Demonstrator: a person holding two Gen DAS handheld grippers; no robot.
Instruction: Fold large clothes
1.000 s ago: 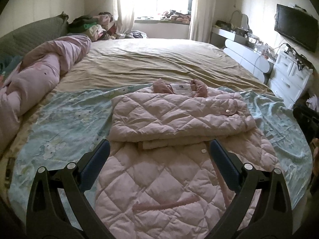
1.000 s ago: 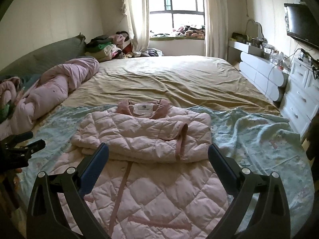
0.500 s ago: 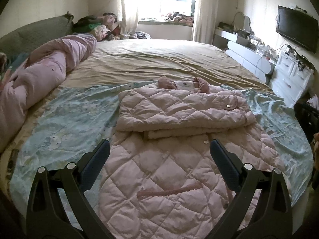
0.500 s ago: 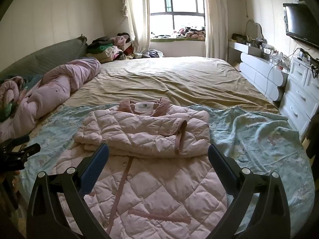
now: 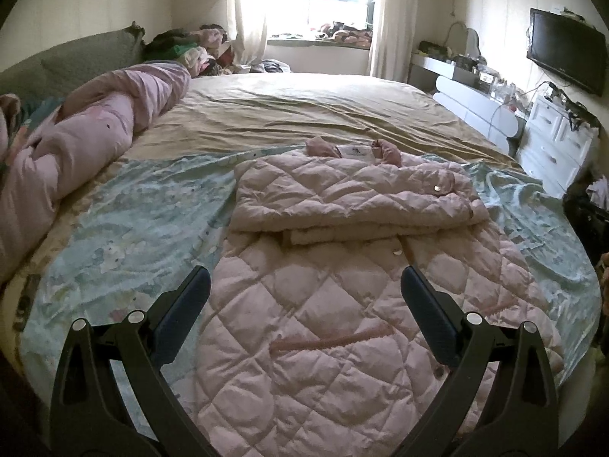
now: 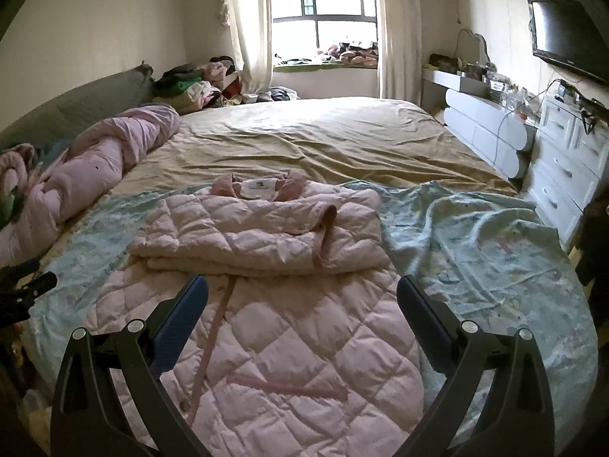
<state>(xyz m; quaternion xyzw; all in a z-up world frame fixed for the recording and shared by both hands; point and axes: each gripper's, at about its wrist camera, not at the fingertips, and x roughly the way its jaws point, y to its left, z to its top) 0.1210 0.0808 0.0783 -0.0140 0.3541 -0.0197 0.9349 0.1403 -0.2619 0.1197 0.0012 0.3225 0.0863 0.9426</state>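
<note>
A pink quilted coat [image 5: 342, 304] lies on the light blue printed sheet [image 5: 125, 228] at the near end of the bed, collar away from me, with both sleeves folded across its chest. It also shows in the right wrist view [image 6: 266, 323]. My left gripper [image 5: 306, 289] is open and empty, held above the coat's lower half. My right gripper [image 6: 302, 293] is open and empty, above the lower half too. The left gripper's tip shows at the left edge of the right wrist view [image 6: 26, 285].
A rolled pink duvet [image 5: 76, 144] lies along the bed's left side. The tan sheet [image 5: 304, 114] covers the far bed. White drawers [image 6: 567, 167] and a wall TV [image 6: 567, 38] stand at the right. Piled clothes [image 6: 194, 87] sit by the window.
Both grippers have pulled back and risen a little from the coat, so more of its lower half shows. Both stay open. The coat has not moved.
</note>
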